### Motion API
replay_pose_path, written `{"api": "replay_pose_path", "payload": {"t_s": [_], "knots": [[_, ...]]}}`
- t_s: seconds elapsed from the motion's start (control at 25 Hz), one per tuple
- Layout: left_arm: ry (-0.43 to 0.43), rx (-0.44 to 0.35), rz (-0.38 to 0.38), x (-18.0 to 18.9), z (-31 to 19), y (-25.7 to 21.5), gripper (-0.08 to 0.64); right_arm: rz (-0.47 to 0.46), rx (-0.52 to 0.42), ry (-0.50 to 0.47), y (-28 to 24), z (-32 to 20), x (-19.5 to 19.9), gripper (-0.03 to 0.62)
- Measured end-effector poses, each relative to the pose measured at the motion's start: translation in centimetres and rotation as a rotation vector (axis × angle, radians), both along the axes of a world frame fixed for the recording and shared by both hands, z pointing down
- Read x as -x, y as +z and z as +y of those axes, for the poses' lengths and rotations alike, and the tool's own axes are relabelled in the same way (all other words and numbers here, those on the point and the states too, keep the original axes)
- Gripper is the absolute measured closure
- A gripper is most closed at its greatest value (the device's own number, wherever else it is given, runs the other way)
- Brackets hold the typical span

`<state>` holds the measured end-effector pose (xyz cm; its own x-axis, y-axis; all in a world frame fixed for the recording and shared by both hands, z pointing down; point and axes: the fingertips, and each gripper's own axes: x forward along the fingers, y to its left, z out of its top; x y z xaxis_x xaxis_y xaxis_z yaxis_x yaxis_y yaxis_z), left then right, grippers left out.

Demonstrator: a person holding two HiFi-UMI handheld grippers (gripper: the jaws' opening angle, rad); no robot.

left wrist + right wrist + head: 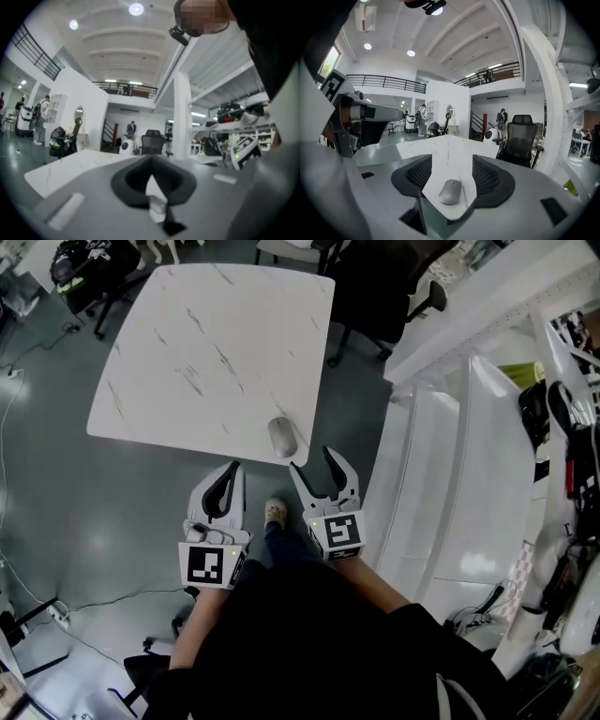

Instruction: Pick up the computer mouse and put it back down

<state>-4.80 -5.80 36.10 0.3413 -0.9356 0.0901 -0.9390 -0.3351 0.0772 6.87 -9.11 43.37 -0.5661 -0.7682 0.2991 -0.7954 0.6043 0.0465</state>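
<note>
Dark-clothed torso (309, 634) of the person fills the bottom of the head view, with both forearms reaching forward and one shoe (275, 512) showing on the grey floor (56, 502) between the two tools.

Surroundings: a white marble-patterned table (206, 343) stands ahead. Black office chairs (384, 287) sit at its far right side. White shelving (441, 474) runs close along the person's right, with dark gear stacked on it. A thin cable (112, 601) trails over the floor to the left. Several people stand far off in the hall in both gripper views.

Left gripper (228, 474): held off the table, over the floor, just short of the near edge. Its own view shows the jaw tips drawn together, with only a sliver of tabletop visible behind them and nothing between them.

Right gripper (312, 460): jaws spread wide and empty, tips just short of the table's near right corner. That corner edge lies between the tips and the target.

Computer mouse (282, 437): grey, lying flat on the table close to that near right corner. It sits just beyond the right gripper's tips and is untouched. In the right gripper view it is framed between the two jaws, slightly left of centre.
</note>
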Motion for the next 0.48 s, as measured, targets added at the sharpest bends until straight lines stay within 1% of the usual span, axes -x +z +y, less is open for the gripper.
{"api": "replay_pose_path", "payload": {"t_s": [0.08,0.2,0.48], "knots": [[-0.012,0.018,-0.006,0.2,-1.1,0.5,0.552,0.008,0.020,-0.020,1.1,-0.7,0.4,0.363],[-0.027,0.026,0.014,0.5,-2.3,1.1,0.552,0.012,0.055,-0.039,2.5,-1.4,1.1,0.364],[-0.032,0.068,0.011,0.8,-4.0,3.2,0.552,0.028,0.133,-0.042,5.3,-2.8,2.4,0.364]]}}
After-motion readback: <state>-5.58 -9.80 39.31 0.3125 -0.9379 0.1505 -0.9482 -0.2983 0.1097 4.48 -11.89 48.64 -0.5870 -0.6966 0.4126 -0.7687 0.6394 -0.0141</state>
